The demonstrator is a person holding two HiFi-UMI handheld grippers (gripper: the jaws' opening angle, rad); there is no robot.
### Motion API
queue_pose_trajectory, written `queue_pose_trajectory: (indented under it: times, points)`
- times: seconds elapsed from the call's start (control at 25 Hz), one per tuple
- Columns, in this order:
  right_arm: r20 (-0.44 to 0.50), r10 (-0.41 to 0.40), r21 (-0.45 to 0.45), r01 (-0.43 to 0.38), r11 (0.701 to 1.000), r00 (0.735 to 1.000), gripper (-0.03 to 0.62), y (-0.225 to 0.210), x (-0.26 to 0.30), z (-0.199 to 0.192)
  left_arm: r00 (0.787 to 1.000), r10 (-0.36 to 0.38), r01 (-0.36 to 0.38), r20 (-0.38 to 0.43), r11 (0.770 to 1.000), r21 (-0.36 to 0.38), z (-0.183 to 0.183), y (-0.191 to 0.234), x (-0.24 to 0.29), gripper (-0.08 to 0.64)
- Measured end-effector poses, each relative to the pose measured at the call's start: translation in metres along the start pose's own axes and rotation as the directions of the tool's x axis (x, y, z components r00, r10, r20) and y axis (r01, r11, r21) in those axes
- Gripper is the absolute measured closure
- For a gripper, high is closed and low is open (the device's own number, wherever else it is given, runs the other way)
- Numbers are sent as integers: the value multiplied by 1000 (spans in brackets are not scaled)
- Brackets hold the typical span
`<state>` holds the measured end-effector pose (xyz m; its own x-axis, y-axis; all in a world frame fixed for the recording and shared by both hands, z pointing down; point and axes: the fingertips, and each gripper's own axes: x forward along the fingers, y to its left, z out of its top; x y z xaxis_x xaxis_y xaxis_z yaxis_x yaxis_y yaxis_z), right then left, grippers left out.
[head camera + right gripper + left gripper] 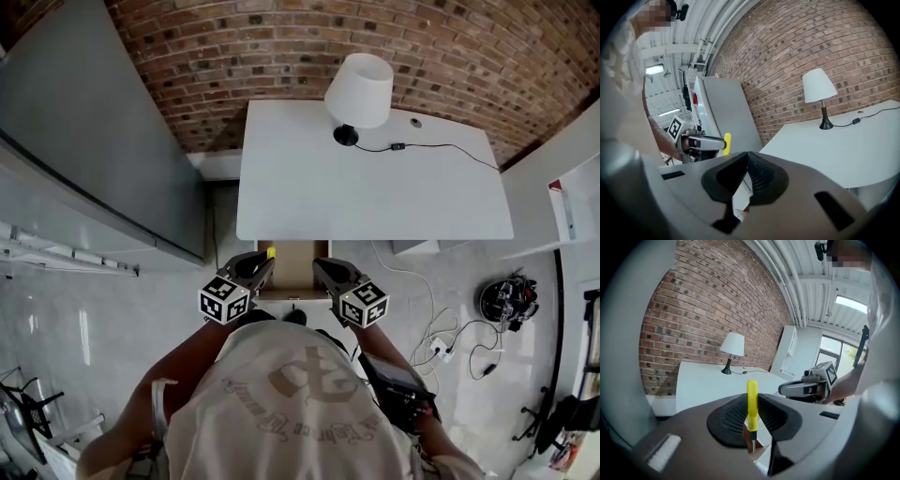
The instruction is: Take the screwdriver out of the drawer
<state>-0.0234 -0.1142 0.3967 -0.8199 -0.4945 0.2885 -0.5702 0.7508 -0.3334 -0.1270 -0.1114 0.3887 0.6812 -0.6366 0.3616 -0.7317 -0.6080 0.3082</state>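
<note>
A screwdriver (752, 405) with a yellow handle stands upright between my left gripper's (752, 398) pads, its metal shaft pointing down. In the head view the left gripper (264, 266) hovers over the left side of the open wooden drawer (294, 272) under the white table's (375, 187) front edge, the yellow handle (271, 251) showing at its tip. My right gripper (322, 268) is level with it over the drawer's right side, shut with nothing in it (748, 155). The right gripper view catches the left gripper (701, 142) and the yellow handle (727, 143).
A white lamp (359, 94) with a black cable stands at the table's back by the brick wall. A grey cabinet (84, 141) is to the left, white shelving (562, 187) to the right. Cables and a power strip (439, 347) lie on the floor at the right.
</note>
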Motion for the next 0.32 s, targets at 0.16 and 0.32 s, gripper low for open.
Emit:
queue_pose_trajectory:
  times: [0.16,0.32]
  points:
    - [-1,15,-21,-15,1000,1000,586,-5,9,5,1000,16,-16,9,1000,0,2,10,5,494]
    - [-4,33,-46,-34,998,999,586,-10,20,5,999,31,-32,32,999,3,3,19,12,494]
